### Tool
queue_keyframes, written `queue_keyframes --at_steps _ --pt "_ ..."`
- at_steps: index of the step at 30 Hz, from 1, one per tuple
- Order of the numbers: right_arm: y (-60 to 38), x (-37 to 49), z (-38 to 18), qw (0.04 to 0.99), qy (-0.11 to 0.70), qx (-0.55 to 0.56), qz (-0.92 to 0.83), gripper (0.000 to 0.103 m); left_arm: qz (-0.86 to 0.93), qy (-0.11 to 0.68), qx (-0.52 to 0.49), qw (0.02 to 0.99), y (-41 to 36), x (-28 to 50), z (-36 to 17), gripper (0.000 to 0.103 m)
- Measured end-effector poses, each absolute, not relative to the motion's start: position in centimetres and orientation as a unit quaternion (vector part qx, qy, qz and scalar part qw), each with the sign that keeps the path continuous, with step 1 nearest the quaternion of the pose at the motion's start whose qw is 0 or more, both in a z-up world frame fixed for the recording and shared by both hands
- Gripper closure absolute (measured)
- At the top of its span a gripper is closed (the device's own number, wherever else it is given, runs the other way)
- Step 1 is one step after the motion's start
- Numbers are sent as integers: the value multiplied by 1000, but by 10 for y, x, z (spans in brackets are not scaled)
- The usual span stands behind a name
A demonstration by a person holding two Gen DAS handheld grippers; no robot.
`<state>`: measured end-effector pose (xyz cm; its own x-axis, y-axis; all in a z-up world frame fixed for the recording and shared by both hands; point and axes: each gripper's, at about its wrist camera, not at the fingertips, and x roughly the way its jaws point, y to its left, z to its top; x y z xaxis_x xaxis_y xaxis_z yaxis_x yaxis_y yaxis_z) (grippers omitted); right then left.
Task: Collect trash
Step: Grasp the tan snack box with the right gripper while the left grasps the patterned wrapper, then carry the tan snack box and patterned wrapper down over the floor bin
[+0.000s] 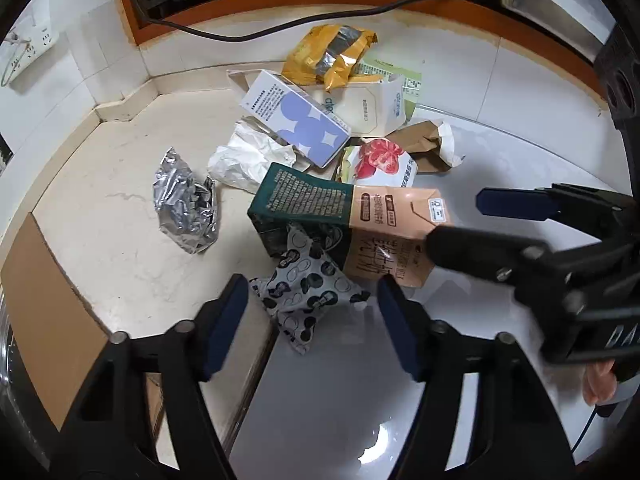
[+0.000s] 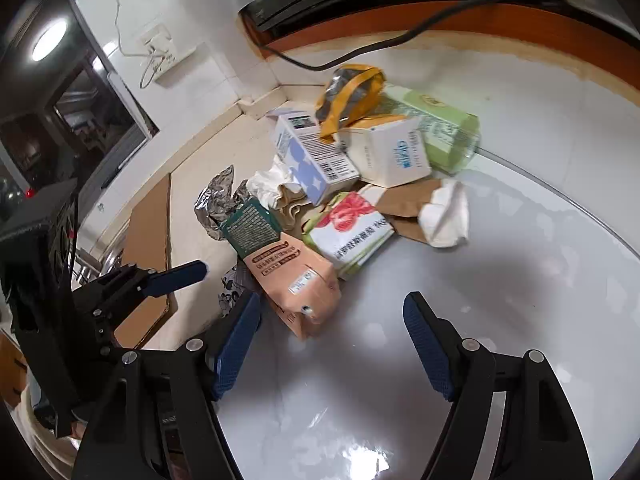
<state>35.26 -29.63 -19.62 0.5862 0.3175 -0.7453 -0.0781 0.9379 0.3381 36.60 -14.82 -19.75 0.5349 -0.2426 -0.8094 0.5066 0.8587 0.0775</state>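
Glossy white table (image 2: pixel 520 280), crinkly foil wrapper (image 1: pixel 184 204), cardboard carton (image 1: pixel 360 216)

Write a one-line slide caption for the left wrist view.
Left gripper open around a black-and-white patterned packet before a heap of cartons and wrappers.

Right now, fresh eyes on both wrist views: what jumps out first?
A heap of trash in the counter's corner: a pink-and-green carton lies tipped at the front, a purple-dotted box behind it, a yellow foil bag at the back. Crumpled silver foil lies apart, left of the heap. Both grippers, left gripper and right gripper, hover open nearby, holding nothing.
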Motion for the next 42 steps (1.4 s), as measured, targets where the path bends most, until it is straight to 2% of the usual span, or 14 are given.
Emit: queue_keyframes --at_steps 1,6,7,9,10,12,13,14,20,28,42 --pt "-292 356 -198 880 443 130 111 27 -217 431 153 862 -148 367 -199 53" --pt "-280 369 -206 878 451 121 110 27 -218 422 154 866 -147 369 -200 61" --pt "-278 372 -208 877 450 123 110 27 -219 418 154 868 -146 368 -198 72" --pt "-277 375 -209 877 450 126 110 29 -217 413 157 870 -143 365 -196 75" --pt "-275 378 -211 877 448 131 112 34 -216 412 156 871 -141 365 -195 77" --pt "-273 381 -213 874 451 138 117 53 -214 412 150 873 -137 364 -193 79" --pt "-271 383 -217 870 456 141 123 65 -212 413 146 873 -135 363 -192 80" --pt "-270 385 -218 868 459 142 124 67 -211 414 138 874 -132 363 -191 80" --pt "-267 370 -212 877 441 147 118 74 -203 418 75 882 -105 358 -183 81" --pt "-259 325 -177 896 411 136 101 75 -203 396 32 895 -75 323 -149 81" --pt "-238 179 -85 923 343 141 105 75 -210 336 22 918 -22 193 -73 81"
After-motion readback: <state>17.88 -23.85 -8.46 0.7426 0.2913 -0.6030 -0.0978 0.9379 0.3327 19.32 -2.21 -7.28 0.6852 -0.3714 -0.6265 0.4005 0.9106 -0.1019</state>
